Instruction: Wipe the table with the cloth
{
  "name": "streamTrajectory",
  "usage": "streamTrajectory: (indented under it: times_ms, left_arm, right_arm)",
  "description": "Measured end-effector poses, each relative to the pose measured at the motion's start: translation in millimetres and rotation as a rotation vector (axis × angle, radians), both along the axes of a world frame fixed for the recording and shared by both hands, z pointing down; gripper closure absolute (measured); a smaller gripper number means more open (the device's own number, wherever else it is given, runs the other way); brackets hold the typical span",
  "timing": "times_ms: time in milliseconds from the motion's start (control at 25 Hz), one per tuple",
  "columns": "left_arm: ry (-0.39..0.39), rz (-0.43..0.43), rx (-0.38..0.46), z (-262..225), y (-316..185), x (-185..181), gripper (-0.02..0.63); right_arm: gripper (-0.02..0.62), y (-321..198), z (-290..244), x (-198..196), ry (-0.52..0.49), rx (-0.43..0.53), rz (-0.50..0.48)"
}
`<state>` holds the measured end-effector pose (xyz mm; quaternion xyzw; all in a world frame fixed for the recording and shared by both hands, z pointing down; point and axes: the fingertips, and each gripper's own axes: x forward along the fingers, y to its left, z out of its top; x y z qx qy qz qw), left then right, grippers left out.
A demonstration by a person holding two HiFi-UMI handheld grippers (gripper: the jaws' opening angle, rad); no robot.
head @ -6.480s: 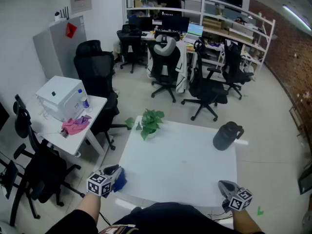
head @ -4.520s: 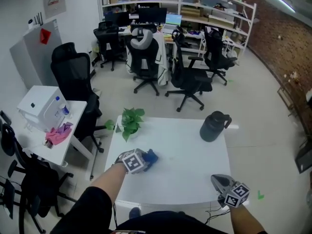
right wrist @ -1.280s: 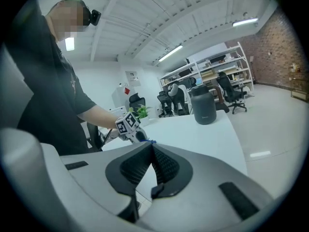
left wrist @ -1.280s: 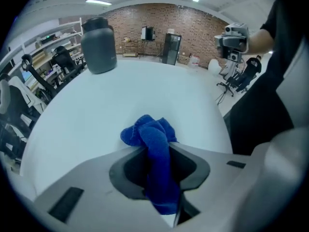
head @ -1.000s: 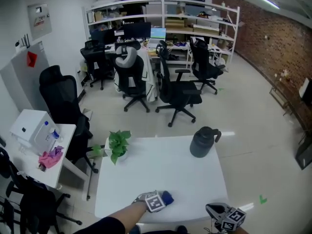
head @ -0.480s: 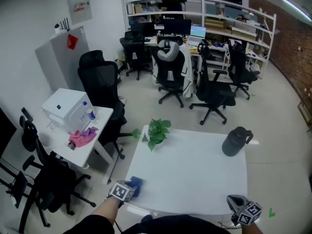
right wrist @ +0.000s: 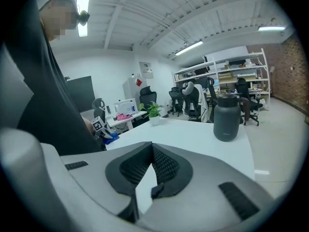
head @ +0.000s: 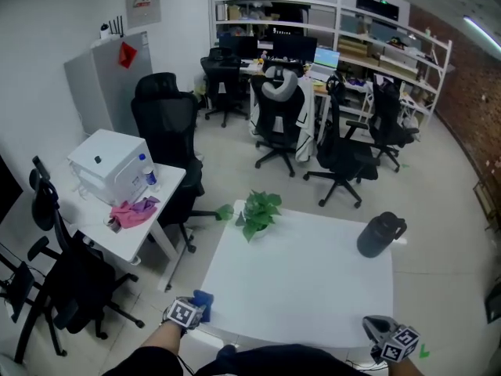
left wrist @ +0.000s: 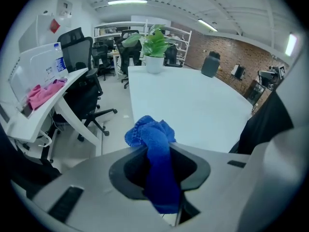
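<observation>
Bright, even light falls from ceiling strip lamps (left wrist: 126,2), with only soft shadows. The white bench (head: 313,280) glares faintly. Both gripper views bulge fisheye-round, with dark corners and a blurred foreground.

Fluffy terry cloth (left wrist: 153,144); seemingly matt table (head: 305,280)

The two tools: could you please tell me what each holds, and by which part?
The left tool pinches the blue cloth by a bunched fold; the right tool, jaws together, holds nothing.
</observation>
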<state>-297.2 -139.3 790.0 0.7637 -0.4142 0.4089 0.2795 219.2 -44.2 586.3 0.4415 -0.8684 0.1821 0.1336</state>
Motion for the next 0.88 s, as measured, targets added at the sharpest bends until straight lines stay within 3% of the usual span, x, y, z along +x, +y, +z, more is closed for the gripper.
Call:
streamTrajectory:
  times_ms: [200,280,400,520,600,760,880]
  left_arm:
    - [0.025,0.024,-0.014,-0.2,-1.4,7.0,0.470]
    - [0.088,0.020,0.001,-7.7,-4.5,12.7,0.369]
    - [0.148,0.003,0.079,-31.9,-15.0,15.3,0.302]
    - [0.190,-0.037,0.169,-68.1,-30.0,15.6,0.295]
    - [0.266,-0.063,0.262,-106.2,-42.2,22.0,0.298]
    - [0.521,-0.005,0.448,-192.7,-47.3,67.2,0.453]
    - [0.630,0.088,0.558,-232.5,-40.9,106.5,0.604]
  right_arm:
    - [0.583,-0.5,-6.0,-3.0,0.007,0.005,0.006]
    - [0.583,-1.2,-8.6,-4.5,0.003,0.013,0.001]
    - [0.583,-0.9,-10.5,-3.3,-0.005,0.022,0.004]
    - [0.583,-3.9,-13.6,0.3,-0.011,0.039,0.008]
    - [0.583,-7.3,-18.7,2.2,-0.022,0.057,0.013]
    - [0.583,-15.6,-28.5,9.9,-0.057,0.097,0.034]
    - [0.583,-24.7,-36.6,10.7,-0.096,0.126,0.046]
